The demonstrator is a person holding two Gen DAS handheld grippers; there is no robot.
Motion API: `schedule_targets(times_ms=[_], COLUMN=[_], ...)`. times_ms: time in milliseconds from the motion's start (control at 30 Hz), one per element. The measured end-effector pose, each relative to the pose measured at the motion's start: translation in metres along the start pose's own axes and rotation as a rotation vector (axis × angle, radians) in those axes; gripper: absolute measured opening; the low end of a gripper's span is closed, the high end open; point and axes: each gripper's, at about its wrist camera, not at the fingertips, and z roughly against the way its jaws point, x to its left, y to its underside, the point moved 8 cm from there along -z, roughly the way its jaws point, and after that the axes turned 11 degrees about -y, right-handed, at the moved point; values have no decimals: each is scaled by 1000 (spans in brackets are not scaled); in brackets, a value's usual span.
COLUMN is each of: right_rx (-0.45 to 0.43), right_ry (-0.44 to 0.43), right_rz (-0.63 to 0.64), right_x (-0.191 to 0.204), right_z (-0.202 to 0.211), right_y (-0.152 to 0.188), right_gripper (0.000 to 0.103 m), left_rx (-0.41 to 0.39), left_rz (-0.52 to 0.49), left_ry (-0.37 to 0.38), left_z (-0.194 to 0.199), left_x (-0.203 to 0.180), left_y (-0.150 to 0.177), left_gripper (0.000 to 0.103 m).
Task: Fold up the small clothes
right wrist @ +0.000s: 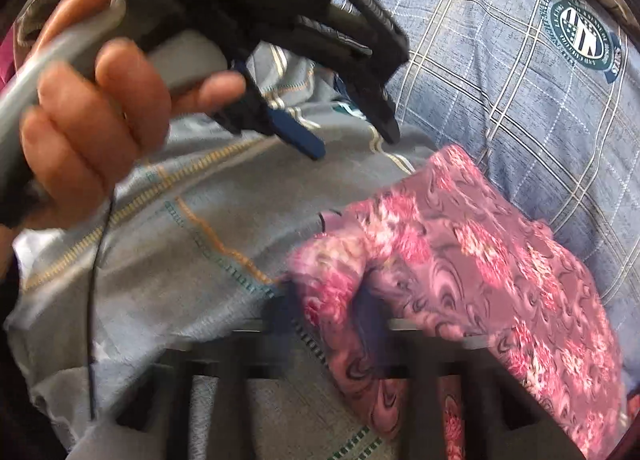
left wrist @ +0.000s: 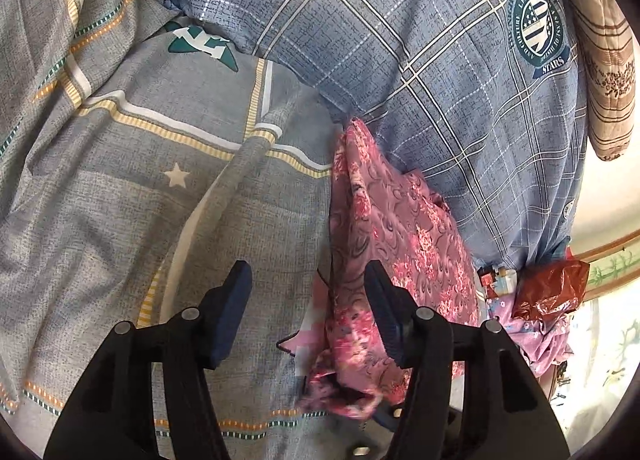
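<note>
A pink floral garment (left wrist: 384,227) lies bunched on the grey bedsheet (left wrist: 120,199), against a blue plaid pillow (left wrist: 420,59). My left gripper (left wrist: 308,292) is open and empty, its right finger beside the garment's left edge; it hangs above the sheet in the right wrist view (right wrist: 352,139). In the right wrist view the garment (right wrist: 480,260) is lifted and draped over my right gripper (right wrist: 340,320), whose fingers are blurred and mostly covered by the cloth. It seems shut on the garment's near edge.
A brown checked cushion (left wrist: 600,59) lies past the pillow at far right. A red plastic bag (left wrist: 548,292) and a small box (left wrist: 500,280) sit at the bed's right edge. A hand (right wrist: 92,115) holds the left gripper's handle.
</note>
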Motion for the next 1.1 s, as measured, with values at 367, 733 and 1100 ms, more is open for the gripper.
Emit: schedule_targets(times_ms=[367, 733, 1100], right_rx=[-149, -106, -24], right_ry=[-102, -148, 56], right_rz=[-175, -224, 16], right_x=[-28, -31, 0], right_z=[46, 28, 7], right_y=[-8, 15, 19], right_gripper=[8, 20, 47], left_rx=[88, 288, 273], left_rz=[-23, -220, -415], left_ry=[145, 59, 33], left_z=[-23, -75, -80], left_x=[-47, -84, -103], left_y=[4, -6, 1], left_gripper=[81, 81, 74])
